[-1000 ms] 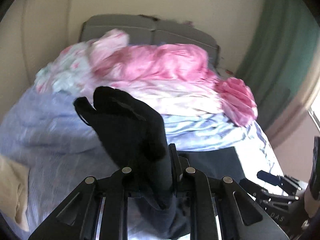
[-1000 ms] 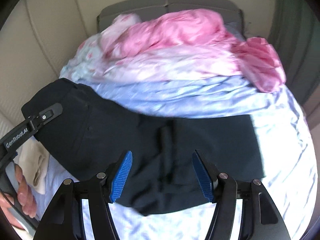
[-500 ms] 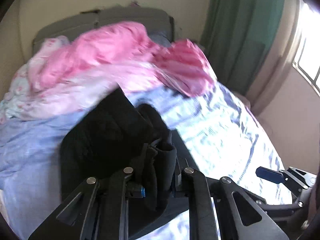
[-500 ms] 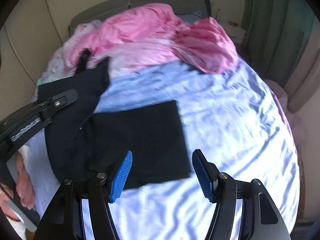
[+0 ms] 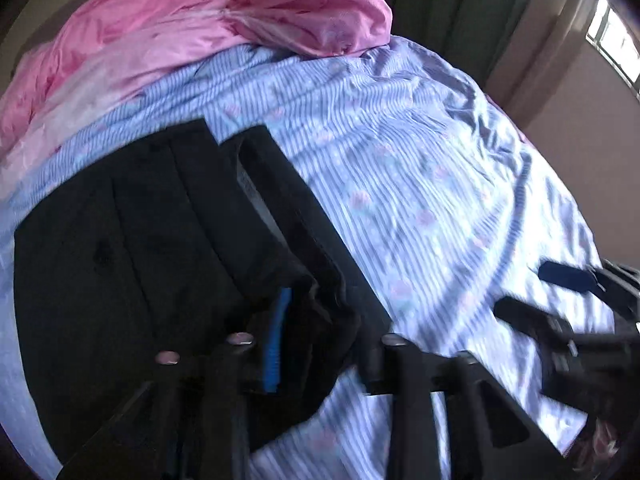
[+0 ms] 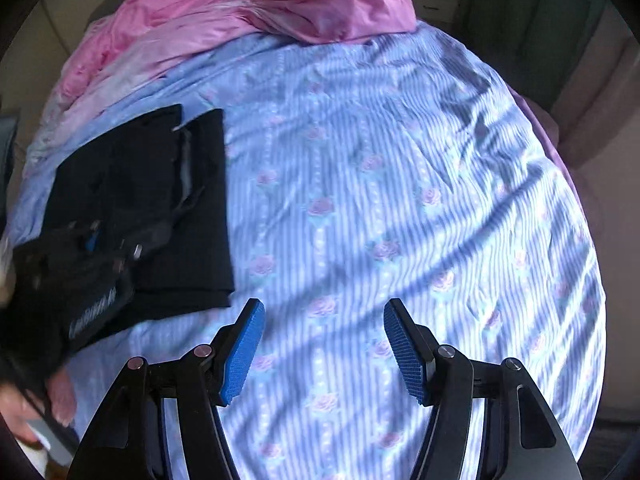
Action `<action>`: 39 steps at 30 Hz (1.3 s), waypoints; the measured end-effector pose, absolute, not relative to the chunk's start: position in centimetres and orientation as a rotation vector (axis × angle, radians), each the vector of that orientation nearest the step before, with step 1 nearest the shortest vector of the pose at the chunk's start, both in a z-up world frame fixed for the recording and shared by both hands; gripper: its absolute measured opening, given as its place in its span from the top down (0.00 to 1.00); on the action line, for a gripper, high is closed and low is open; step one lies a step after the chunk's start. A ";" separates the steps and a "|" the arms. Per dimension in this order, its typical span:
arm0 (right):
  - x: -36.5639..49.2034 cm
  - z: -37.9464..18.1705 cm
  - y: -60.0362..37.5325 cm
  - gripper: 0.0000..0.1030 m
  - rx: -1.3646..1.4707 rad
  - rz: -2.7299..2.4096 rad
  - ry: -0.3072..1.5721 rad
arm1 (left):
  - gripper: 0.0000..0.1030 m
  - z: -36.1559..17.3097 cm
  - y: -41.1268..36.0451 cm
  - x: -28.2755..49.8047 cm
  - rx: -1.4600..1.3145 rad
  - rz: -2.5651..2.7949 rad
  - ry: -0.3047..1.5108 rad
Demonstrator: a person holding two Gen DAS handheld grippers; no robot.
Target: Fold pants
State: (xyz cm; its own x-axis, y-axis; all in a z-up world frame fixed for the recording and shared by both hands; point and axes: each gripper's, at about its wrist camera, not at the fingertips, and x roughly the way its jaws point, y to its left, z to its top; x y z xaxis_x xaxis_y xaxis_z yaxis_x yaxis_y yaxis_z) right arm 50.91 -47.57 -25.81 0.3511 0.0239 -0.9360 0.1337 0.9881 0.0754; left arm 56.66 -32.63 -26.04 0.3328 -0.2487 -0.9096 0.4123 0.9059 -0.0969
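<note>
Your left gripper (image 5: 316, 344) has its fingers part-way apart with a bunched edge of the black pants (image 5: 132, 240) sitting between them; a strip of the blue pad (image 5: 274, 344) shows beside the cloth. Whether the fingers pinch that edge or only rest around it, you cannot tell from the blur. The pants lie folded into a compact dark block toward the left side of the bed (image 5: 420, 168), on the striped blue sheet, short of the pink bedding (image 5: 240, 20) heaped at the head. Keeping hold of the upper layer at its near edge makes sense: it lets you lay that layer squarely on the one beneath, so the fold lands aligned and not skewed.

Your right gripper (image 6: 324, 344) hovers over bare sheet near the bed's near edge, fingers spread wide and holding nothing. It sits just right of the pants' near right corner (image 6: 224, 296), likely parked there so it stays out of the fold's path yet close enough to pin or smooth that corner. The fold looks nearly settled; the risk is the top layer dragging as you let go.
</note>
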 end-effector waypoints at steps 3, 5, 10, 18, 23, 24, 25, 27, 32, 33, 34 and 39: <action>51.9 -24.9 -47.1 0.39 0.155 -0.029 1.173 | 0.32 -22.9 -29.9 54.1 0.092 -0.393 1.089; 53.0 -23.9 -46.0 0.39 0.147 0.017 1.133 | 0.30 -21.1 -27.8 53.1 0.053 -0.348 1.055; 56.5 -22.4 -41.8 0.39 0.164 0.222 1.051 | 0.30 -19.5 -20.7 52.4 0.035 -0.158 0.996; 63.4 -26.7 -36.6 0.54 0.193 0.329 1.125 | 0.30 -21.5 -11.1 55.1 0.031 -0.003 1.030; 64.0 -29.5 -36.5 0.60 0.259 0.292 1.222 | 0.30 -23.0 -9.6 56.9 0.024 0.007 1.052; 63.8 -29.6 -36.3 0.67 0.267 0.299 1.234 | 0.30 -23.5 -9.5 57.4 0.027 0.008 1.068; 63.6 -29.6 -36.2 0.67 0.272 0.309 1.239 | 0.30 -23.8 -9.5 57.7 0.026 -0.016 1.078; 63.0 -29.0 -35.8 0.67 0.257 0.309 1.222 | 0.30 -24.3 -9.5 58.1 0.017 -0.020 1.092; 62.2 -27.0 -35.9 0.72 0.312 0.391 1.159 | 0.30 -24.4 -9.4 58.2 -0.001 -0.026 1.089; 62.3 -27.0 -35.9 0.72 0.334 0.425 1.156 | 0.30 -24.4 -9.5 58.2 0.000 -0.027 1.090; 62.5 -27.2 -35.8 0.72 0.348 0.444 1.158 | 0.30 -24.4 -9.5 58.3 0.002 -0.024 1.091; 64.0 -30.7 -36.8 0.71 0.417 0.360 1.273 | 0.30 -24.3 -9.6 58.5 0.007 -0.019 1.097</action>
